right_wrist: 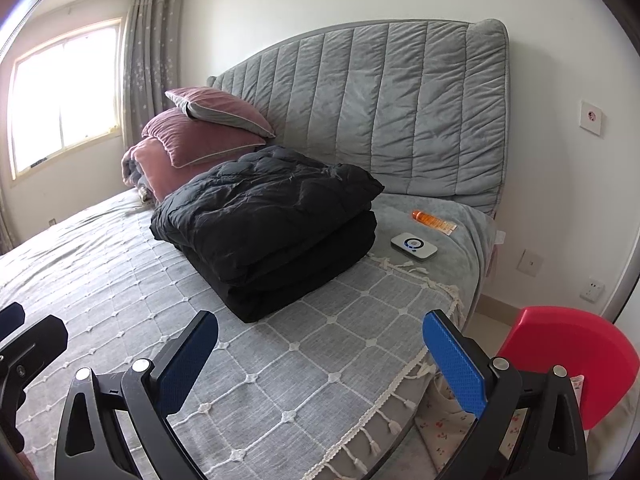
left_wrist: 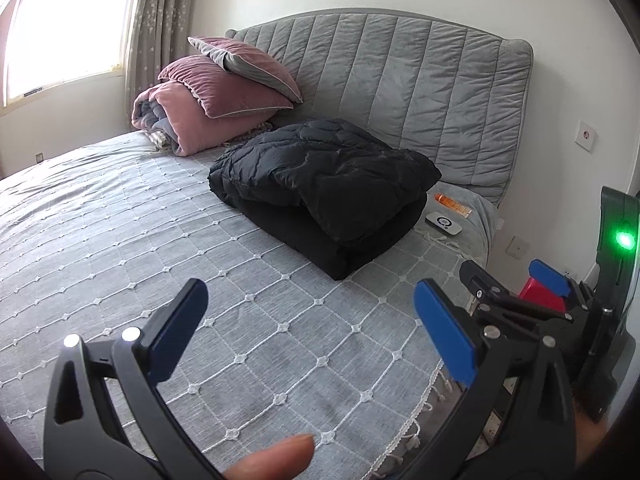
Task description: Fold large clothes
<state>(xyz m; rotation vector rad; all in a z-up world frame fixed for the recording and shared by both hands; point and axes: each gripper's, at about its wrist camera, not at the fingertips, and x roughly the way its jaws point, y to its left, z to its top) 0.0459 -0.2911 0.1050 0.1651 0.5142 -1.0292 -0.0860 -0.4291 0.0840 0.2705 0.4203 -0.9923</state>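
Black puffer jacket point(left_wrist: 324, 192) lies folded in a thick bundle on the bed point(left_wrist: 120, 240), on the grey bedspread with the white diamond stitch pattern, near the padded grey headboard point(left_wrist: 400, 88). Nothing touches it. Left tongs point(left_wrist: 312, 336) are spread wide and empty, hovering over the near part of the bedspread, well apart from the jacket. A fingertip point(left_wrist: 276, 456) shows at the bottom edge of the left wrist view. Right tongs point(right_wrist: 320, 364) are also spread wide and empty, over the fringed edge of the bedspread, short of the jacket point(right_wrist: 264, 232). The right tongs show in the left wrist view at the right edge point(left_wrist: 516, 292), beside the left tongs.

Behind the jacket to the left: two pink pillows point(left_wrist: 228, 80) stacked on a rolled pink quilt point(left_wrist: 176, 120). Right of the jacket by the headboard: an orange tube point(right_wrist: 434, 221) and a small white device with a blue ring point(right_wrist: 413, 247), just beside each other, both on the bed. A red plastic stool point(right_wrist: 572, 356) is off the bed's right edge. Window point(right_wrist: 64, 92) and curtain point(right_wrist: 148, 60) at far left.
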